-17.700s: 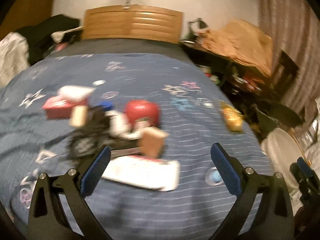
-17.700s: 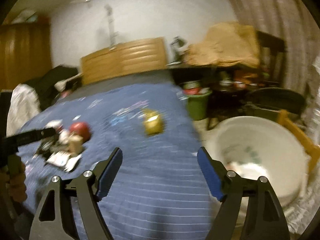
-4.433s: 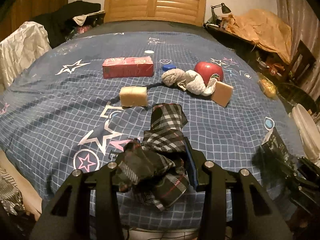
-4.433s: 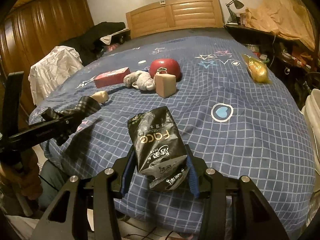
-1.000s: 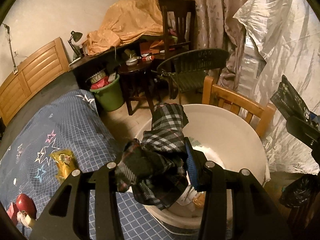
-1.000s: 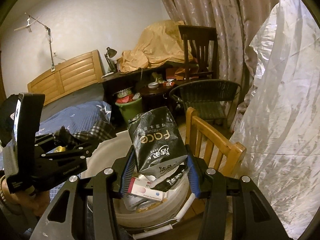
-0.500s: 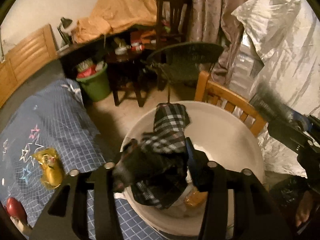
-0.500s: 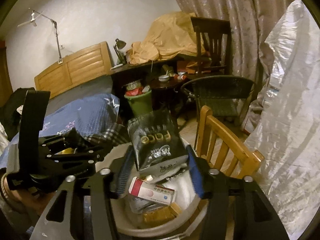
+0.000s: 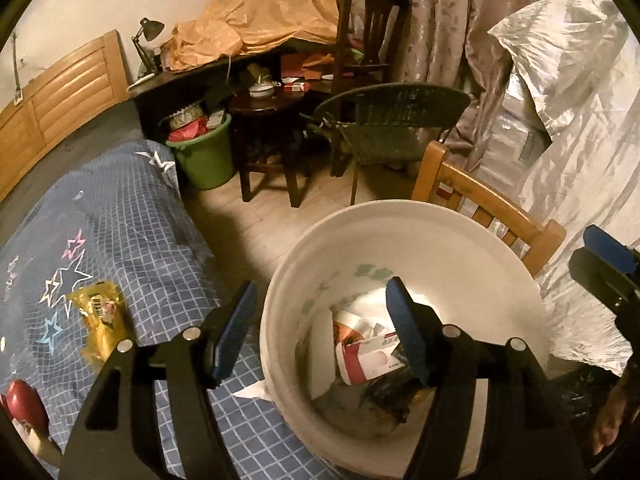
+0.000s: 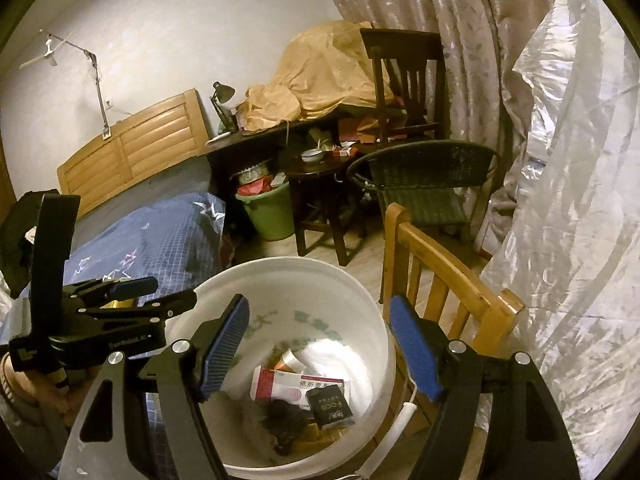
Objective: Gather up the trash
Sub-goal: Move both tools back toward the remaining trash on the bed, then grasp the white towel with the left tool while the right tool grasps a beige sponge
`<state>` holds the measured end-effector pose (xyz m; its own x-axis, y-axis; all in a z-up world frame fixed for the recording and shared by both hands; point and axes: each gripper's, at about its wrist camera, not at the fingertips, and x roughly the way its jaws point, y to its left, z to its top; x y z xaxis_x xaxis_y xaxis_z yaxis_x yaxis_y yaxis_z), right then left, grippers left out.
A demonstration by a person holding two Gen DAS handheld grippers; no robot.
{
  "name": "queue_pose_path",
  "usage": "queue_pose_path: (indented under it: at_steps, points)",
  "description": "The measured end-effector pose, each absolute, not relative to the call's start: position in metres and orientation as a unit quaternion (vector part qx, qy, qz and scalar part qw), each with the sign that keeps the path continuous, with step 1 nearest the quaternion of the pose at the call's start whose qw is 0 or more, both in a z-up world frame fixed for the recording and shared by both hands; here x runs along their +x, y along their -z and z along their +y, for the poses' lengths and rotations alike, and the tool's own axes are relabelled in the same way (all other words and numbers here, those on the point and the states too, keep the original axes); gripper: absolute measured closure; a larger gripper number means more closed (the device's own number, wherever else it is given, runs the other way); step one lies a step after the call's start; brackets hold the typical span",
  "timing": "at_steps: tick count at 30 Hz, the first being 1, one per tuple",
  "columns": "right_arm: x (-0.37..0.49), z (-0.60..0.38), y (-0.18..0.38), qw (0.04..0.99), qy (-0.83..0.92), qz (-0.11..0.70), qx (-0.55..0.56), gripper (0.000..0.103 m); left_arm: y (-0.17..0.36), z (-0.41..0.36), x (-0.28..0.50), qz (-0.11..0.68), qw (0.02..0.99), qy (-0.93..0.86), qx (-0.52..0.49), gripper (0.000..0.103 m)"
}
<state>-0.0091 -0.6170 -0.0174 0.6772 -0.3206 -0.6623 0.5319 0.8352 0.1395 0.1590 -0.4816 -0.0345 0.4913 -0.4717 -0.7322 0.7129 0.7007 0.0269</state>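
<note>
A white bucket (image 9: 460, 248) (image 10: 372, 312) stands on the floor beside the bed. Inside lie a red-and-white box (image 10: 296, 386) (image 9: 366, 362), the black snack bag (image 10: 330, 402) and the dark plaid cloth (image 10: 286, 424). My left gripper (image 9: 322, 326) is open and empty above the bucket's near rim; it also shows in the right wrist view (image 10: 132, 288). My right gripper (image 10: 320, 350) is open and empty over the bucket. A yellow snack packet (image 9: 100, 320) and a red round item (image 9: 22, 402) lie on the blue bed cover (image 9: 120, 240).
A wooden chair (image 9: 480, 208) (image 10: 440, 276) stands right behind the bucket. A dark wicker chair (image 9: 392, 120), a small dark table (image 9: 268, 120) and a green bin (image 9: 204, 152) are further back. A silvery plastic sheet (image 10: 568, 200) hangs on the right.
Both grippers opened over the bucket. The plaid cloth dropped from the left one and the black snack bag from the right one into the bucket.
</note>
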Motion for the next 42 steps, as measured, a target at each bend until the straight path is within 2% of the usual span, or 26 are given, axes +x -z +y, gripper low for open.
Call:
queue_pose_path:
  at_steps: [2,5,8,15,33,42]
  points:
    - [-0.013,-0.614,0.015,0.903,0.240,0.317,0.162,0.029,0.031,-0.474,0.157,0.350,0.861,0.332,0.161,0.028]
    - [-0.018,-0.606,0.010,0.908,0.244,0.300,0.161,0.029,0.026,-0.459,0.153,0.333,0.874,0.318,0.153,0.024]
    - [-0.023,-0.592,0.007,0.913,0.251,0.280,0.158,0.029,0.024,-0.439,0.150,0.318,0.886,0.300,0.150,0.022]
    - [-0.024,-0.548,0.003,0.928,0.241,0.243,0.149,0.020,0.022,-0.377,0.144,0.321,0.905,0.255,0.118,0.020]
    - [0.035,-0.418,0.024,0.939,0.102,0.288,0.155,0.020,0.025,-0.153,0.125,0.344,0.932,0.102,0.046,0.015]
    - [0.096,-0.315,0.036,0.936,-0.004,0.329,0.123,0.020,0.043,-0.009,0.121,0.376,0.925,-0.024,-0.050,0.015]
